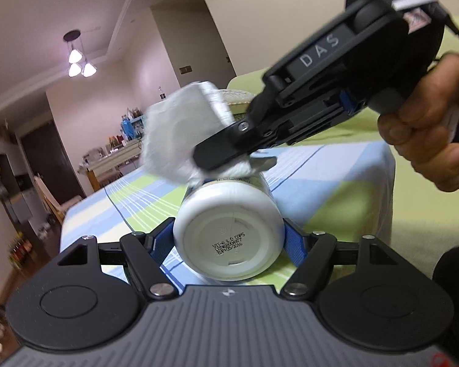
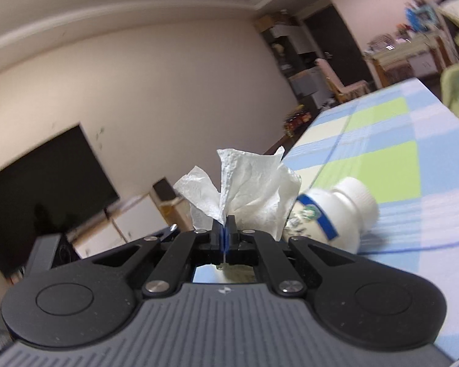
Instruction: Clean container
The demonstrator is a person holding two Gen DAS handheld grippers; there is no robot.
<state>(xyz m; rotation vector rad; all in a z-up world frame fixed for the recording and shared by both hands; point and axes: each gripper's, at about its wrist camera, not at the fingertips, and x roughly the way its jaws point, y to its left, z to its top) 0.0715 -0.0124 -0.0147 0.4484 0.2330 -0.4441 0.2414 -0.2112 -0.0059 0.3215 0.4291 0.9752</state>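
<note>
Wiping the white bottle [image 1: 228,229] is where I stand; it lies on its side, base toward my left camera, clamped between the fingers of my left gripper [image 1: 229,243] above the checked tablecloth [image 1: 336,177]; just above the bottle, my right gripper [image 2: 223,229] is closed tight on a crumpled paper towel [image 2: 248,192], pressed to the bottle's labelled side; I judge cleaning partly done; the base and cap end look unwiped; beyond the bottle, a cluttered shelf [image 1: 113,153].
</note>
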